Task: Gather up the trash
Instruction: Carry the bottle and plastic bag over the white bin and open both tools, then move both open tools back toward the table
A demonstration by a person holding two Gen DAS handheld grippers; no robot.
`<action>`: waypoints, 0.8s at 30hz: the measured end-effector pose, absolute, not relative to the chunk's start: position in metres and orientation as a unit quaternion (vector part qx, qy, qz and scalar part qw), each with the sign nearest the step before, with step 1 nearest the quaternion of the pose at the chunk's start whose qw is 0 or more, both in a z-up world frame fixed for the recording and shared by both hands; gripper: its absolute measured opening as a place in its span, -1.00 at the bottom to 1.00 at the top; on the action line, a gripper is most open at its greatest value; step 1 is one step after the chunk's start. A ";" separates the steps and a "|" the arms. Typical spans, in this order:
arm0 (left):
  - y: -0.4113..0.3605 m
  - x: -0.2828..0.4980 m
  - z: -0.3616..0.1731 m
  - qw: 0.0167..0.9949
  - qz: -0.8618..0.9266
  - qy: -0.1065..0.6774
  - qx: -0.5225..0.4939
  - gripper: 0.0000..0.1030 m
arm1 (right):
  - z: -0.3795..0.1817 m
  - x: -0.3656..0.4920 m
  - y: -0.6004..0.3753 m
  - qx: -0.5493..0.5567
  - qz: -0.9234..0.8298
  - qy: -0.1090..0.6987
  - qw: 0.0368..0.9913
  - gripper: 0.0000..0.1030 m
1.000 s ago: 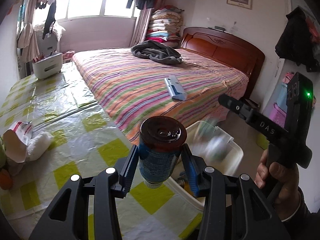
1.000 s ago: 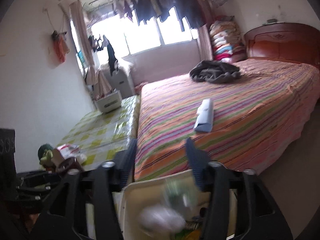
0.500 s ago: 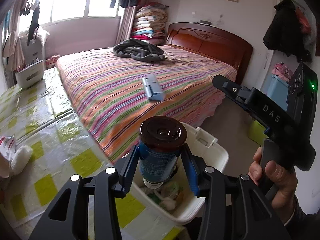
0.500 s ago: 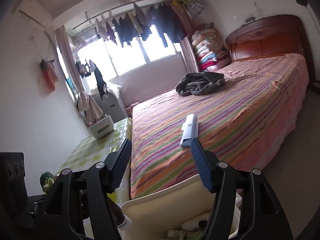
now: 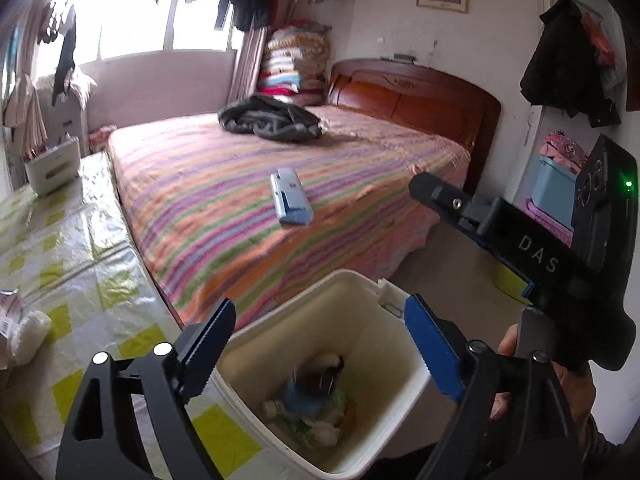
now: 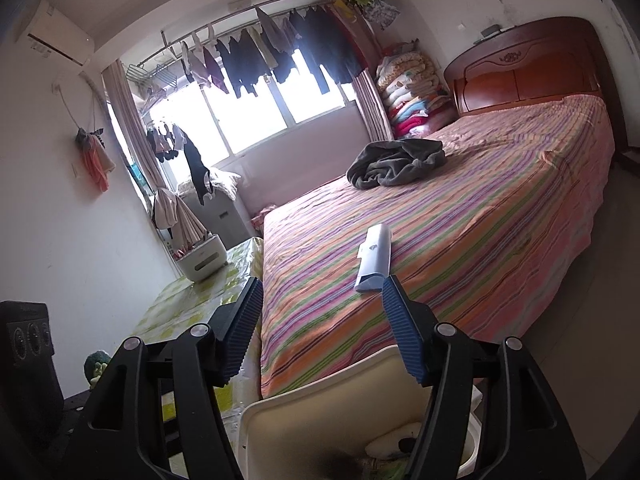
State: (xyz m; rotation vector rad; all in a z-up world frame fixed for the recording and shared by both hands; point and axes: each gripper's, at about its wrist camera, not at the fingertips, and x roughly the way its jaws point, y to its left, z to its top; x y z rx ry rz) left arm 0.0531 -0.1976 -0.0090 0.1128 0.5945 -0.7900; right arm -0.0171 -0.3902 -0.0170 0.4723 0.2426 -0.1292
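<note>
Left wrist view has us looking down past the left gripper [image 5: 318, 338], whose jaws have just been opening and now stand wide apart with nothing between them. Directly below sits the white bin [image 5: 360, 280], pressed against the foot of the striped bed [image 5: 224, 200]. Inside the bin we make out a blurred dark and blue shape [image 5: 308, 386] among crumpled wrappers and tissue; it may be the bottle, but the smear is too heavy for us to be sure. To the right a hand [image 5: 560, 384] grips the right gripper [image 5: 436, 194], seen side-on over the bin's far side. From the right wrist view, that gripper [image 6: 320, 316] shows its blue pads parted and empty, poised above the bin's near rim [image 6: 320, 380]. A pale blue case [image 5: 290, 198] lies on the bedspread, and a dark bundle of cloth [image 5: 272, 118] rests nearer the headboard.
</note>
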 end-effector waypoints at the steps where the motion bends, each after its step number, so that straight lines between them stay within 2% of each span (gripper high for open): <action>1: -0.195 0.053 -0.009 0.881 -0.375 0.283 0.058 0.64 | -0.017 -0.017 -0.390 0.234 -0.063 0.119 0.963 0.19; 11: -0.113 0.086 -0.019 0.923 -0.265 0.275 0.056 0.64 | -0.016 0.000 -0.365 0.228 -0.038 0.133 0.964 0.23; 24: -0.017 0.111 -0.018 0.950 -0.167 0.263 0.010 0.64 | -0.016 0.045 -0.284 0.189 0.035 0.170 0.967 0.28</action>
